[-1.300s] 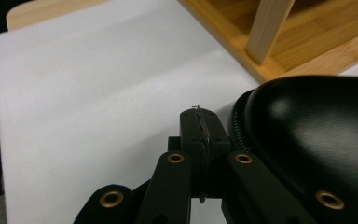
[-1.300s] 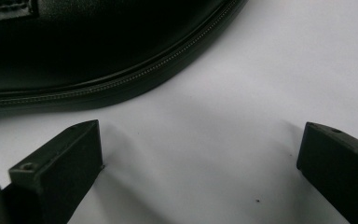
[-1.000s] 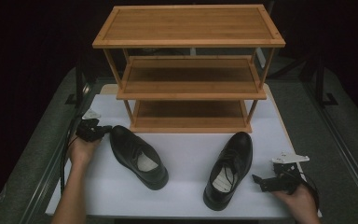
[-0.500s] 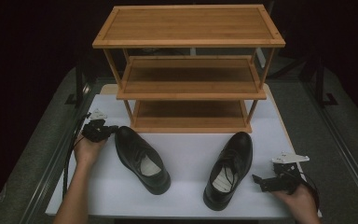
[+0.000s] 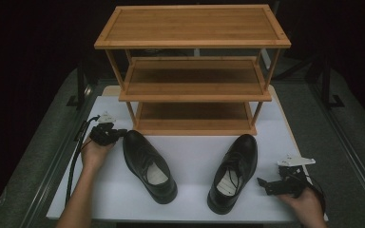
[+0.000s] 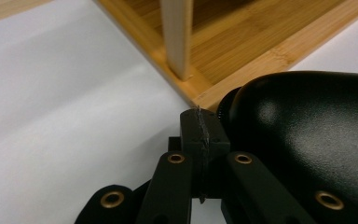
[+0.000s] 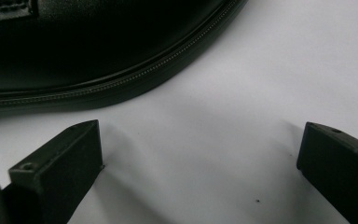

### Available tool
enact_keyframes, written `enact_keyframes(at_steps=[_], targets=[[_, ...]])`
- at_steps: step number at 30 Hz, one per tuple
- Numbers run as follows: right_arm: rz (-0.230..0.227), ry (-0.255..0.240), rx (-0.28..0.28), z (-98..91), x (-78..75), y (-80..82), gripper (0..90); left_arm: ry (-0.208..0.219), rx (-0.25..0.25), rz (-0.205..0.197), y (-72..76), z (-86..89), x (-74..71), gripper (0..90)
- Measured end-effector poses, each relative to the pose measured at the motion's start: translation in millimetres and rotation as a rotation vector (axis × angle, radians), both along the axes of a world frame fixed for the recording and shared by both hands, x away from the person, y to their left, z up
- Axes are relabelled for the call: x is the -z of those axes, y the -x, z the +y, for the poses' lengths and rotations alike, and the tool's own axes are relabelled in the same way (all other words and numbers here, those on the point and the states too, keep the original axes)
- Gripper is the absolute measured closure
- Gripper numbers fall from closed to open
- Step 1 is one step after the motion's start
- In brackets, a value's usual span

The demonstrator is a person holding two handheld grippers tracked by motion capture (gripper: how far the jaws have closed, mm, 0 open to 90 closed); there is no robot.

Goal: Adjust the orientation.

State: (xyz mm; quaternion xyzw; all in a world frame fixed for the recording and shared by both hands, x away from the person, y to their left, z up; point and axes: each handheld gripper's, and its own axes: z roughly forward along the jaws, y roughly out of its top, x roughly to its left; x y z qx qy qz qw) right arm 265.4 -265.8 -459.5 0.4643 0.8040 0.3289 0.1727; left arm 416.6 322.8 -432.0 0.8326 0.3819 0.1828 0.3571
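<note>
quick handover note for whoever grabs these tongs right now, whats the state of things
Left tongs: jaws shut with nothing between them, tips at the toe of the left shoe.
Right tongs: jaws wide open over bare table, beside the right shoe, not touching it.
Both black shoes lie on the white table in front of the wooden rack.
Done: nothing shelved; all three shelves are empty.
Left: probably grip each shoe and set it on the rack.

Both grippers: black bodies, two black jaws each; left gripper (image 5: 116, 133), right gripper (image 5: 263, 184). Left gripper view: brass-coloured rivets at the black linkage arms, block-shaped jaw tips. Each gripper carries a grey three-cornered plate on top and trails a black cable; forearms bare, no sleeves seen.
</note>
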Motion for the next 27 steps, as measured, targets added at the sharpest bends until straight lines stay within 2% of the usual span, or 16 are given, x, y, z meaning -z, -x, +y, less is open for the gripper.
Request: enact_keyframes(at_steps=[1,5,11,19,20,23,27], targets=[[0.0,0.0,0.0,0.0,0.0,0.0,0.0,-0.002,0.009,0.01,-0.4,-1.5,-0.4,90.0],[0.0,0.0,0.0,0.0,0.0,0.0,0.0,-0.025,0.024,0.009,-0.8,-13.3,-1.6,90.0],[0.0,0.0,0.0,0.0,0.0,0.0,0.0,-0.048,0.078,0.007,-0.8,-37.2,-2.5,90.0],[0.0,0.0,0.0,0.0,0.0,0.1,0.0,-0.052,0.111,0.01,-0.6,-62.3,-1.1,90.0],[0.0,0.0,0.0,0.0,0.0,0.1,0.0,-0.059,0.113,0.008,-0.9,-62.6,-1.6,90.0],[0.0,0.0,0.001,0.0,0.0,0.1,0.0,-0.039,0.113,0.016,0.1,-58.8,-4.2,90.0],[0.0,-0.001,0.001,0.1,0.0,0.2,0.0,-0.033,0.096,0.017,13.0,-48.4,-9.8,90.0]])
